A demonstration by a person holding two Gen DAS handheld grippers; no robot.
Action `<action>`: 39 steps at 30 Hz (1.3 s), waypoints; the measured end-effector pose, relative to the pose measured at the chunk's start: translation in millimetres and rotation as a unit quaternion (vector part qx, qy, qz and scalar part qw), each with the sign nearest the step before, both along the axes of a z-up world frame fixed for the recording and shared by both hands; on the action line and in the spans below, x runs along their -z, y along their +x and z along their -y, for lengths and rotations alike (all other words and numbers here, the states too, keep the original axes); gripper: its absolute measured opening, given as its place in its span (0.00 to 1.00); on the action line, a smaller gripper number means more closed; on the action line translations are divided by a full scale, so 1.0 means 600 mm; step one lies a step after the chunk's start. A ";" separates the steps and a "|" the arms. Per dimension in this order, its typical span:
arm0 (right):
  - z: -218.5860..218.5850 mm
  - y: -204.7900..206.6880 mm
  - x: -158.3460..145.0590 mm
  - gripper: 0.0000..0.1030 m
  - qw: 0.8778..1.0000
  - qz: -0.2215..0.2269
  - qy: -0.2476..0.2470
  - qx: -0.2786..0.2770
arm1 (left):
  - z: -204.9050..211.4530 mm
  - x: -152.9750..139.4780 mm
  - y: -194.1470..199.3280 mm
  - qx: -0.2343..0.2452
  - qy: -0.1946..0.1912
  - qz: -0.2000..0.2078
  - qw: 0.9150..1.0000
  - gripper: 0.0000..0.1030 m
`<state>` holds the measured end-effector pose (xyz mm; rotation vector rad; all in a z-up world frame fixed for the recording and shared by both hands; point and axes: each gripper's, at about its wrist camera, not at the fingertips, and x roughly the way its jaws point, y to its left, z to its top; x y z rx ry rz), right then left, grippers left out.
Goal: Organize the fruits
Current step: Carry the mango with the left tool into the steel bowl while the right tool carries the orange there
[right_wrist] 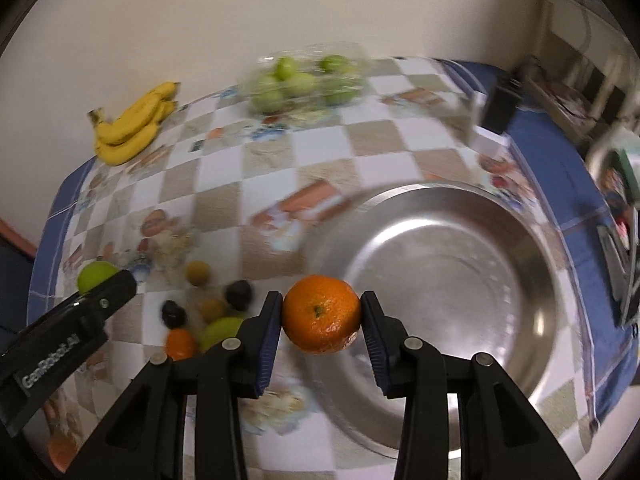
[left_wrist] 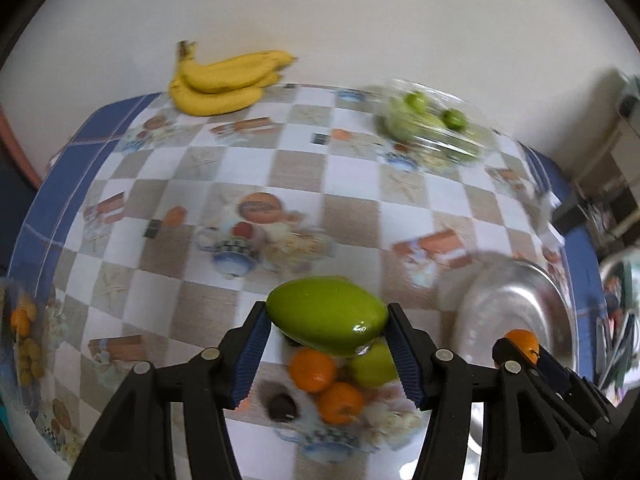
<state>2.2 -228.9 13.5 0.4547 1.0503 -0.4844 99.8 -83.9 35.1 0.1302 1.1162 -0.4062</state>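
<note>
Left gripper (left_wrist: 326,344): clamped on a green mango (left_wrist: 327,321), held clear above the loose pile.
Loose pile (right_wrist: 208,312): oranges, dark fruits and a green one lie on the tablecloth (left_wrist: 280,168) (unsorted).
Right gripper (right_wrist: 322,316): clamped on an orange (right_wrist: 322,313), at the near rim of the steel bowl (right_wrist: 500,280).
Steel bowl: empty as far as visible.
Progress: early, judging by the empty bowl; two fruits in transit, pile, bananas (right_wrist: 130,126) and bagged green fruit (right_wrist: 304,80) remaining.
</note>
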 end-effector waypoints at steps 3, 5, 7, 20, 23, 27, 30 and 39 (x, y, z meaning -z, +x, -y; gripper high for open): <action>0.033 -0.027 0.007 0.40 1.000 -0.004 0.009 0.025 | 0.043 -0.003 -0.028 0.032 0.007 0.007 0.999 0.60; 0.061 -0.045 0.010 0.40 0.999 -0.006 0.013 0.045 | 0.072 -0.003 -0.048 0.056 0.011 0.011 0.998 0.60; 0.090 -0.064 0.015 0.40 0.998 -0.013 0.012 0.066 | 0.101 -0.003 -0.066 0.080 0.009 0.010 0.997 0.60; 0.185 -0.117 0.047 0.40 0.990 -0.032 0.033 0.130 | 0.217 0.059 -0.138 0.171 0.033 -0.018 0.984 0.60; 0.191 -0.121 0.061 0.40 0.989 -0.043 0.042 0.138 | 0.224 0.075 -0.140 0.174 0.044 -0.025 0.983 0.60; 0.192 -0.123 0.073 0.40 0.988 -0.048 0.050 0.140 | 0.225 0.090 -0.139 0.170 0.049 -0.037 0.983 0.60; 0.192 -0.123 0.079 0.40 0.987 -0.051 0.052 0.142 | 0.225 0.096 -0.141 0.170 0.053 -0.039 0.983 0.60; 0.190 -0.124 0.083 0.41 0.987 -0.058 0.048 0.143 | 0.227 0.080 -0.144 0.177 0.056 -0.024 0.982 0.60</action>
